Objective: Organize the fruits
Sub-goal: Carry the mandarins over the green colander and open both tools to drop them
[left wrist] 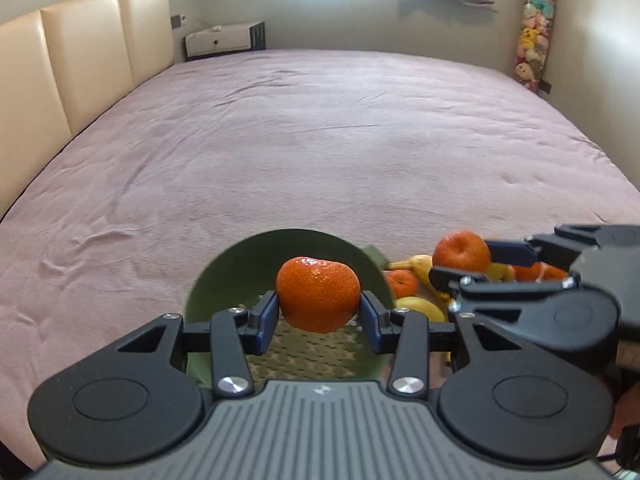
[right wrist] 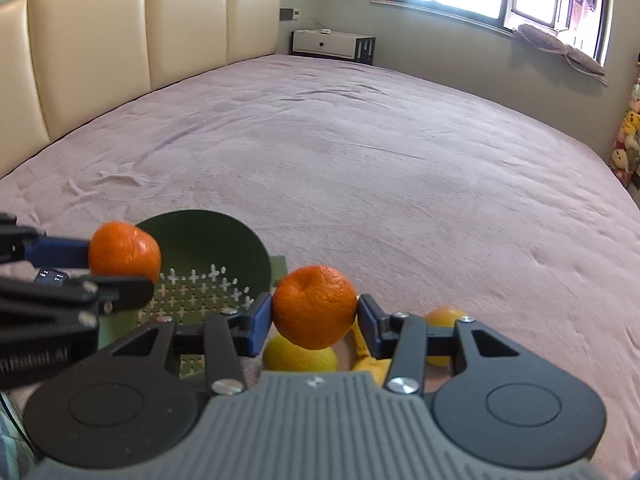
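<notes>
I've got the left hand-held gripper (left wrist: 319, 312) clamped on a mandarin (left wrist: 318, 294), blue pads pinching it left & right. It hangs over the green colander (left wrist: 224, 280) sitting on the bed (left wrist: 320, 140); in the left wrist view the perforated floor shows directly under the fruit, w/ the far wall rising behind it.

My right hand-held gripper (right wrist: 315, 314) is also clamped on a second mandarin (right wrist: 314, 306), dimple facing me. That one hangs above the loose pile, not the colander: a lemon (right wrist: 300, 354) sits right below it, a banana (right wrist: 366, 354) just to its right, and another yellow-orange fruit (right wrist: 444, 318) further right, partly hidden by the linkage so I can't ID it. In the left wrist view a further mandarin (left wrist: 401, 282) lies in the pile too.

Key relation: the colander lies left & slightly far of my right gripper, while the left one is already over it. So the left is the nearer arm; I judge its release comes first, just a short drop onto the holes. The right needs to travel left over the near rim, and the two grippers sit close side by side, so I'd clear the left out before bringing the right in. Mandarins are round, no long axis to line up.
</notes>
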The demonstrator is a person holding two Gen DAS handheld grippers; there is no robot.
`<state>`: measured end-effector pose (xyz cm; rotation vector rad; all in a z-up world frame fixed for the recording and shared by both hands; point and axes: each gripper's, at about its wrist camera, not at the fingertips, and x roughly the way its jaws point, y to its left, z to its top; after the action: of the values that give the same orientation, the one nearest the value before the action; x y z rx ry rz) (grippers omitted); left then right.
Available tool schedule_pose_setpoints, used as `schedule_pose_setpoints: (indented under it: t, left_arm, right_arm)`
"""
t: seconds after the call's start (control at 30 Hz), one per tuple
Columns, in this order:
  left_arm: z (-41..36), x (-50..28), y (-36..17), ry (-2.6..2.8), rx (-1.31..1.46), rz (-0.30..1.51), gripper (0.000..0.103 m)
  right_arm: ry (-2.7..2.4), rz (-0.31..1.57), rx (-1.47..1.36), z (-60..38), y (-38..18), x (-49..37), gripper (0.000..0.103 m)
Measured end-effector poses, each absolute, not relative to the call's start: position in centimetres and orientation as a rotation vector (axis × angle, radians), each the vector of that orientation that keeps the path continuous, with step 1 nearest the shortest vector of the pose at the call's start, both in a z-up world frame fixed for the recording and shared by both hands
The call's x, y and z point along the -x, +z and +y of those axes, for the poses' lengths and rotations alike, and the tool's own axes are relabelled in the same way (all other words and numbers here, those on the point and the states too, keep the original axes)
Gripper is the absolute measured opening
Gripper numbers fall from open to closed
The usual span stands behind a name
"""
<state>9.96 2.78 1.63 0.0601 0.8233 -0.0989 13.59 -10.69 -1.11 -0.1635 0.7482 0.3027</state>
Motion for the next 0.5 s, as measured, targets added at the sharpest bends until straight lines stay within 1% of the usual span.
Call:
schedule_pose_setpoints:
  t: [0.2, 0.5]
  left_arm:
    - [4.5, -12.1, 1.6, -0.1, -0.052, 0.878, 0.049]
    - [5.9, -14.5, -1.5, -0.1, -0.079, 0.983, 0.049]
  right_arm:
    - [0.371, 0.769, 0.197, -7.9, -2.0, -15.0, 0.044]
    - [0.468, 0.815, 0.336, -4.8, -4.6, -16.6, 0.044]
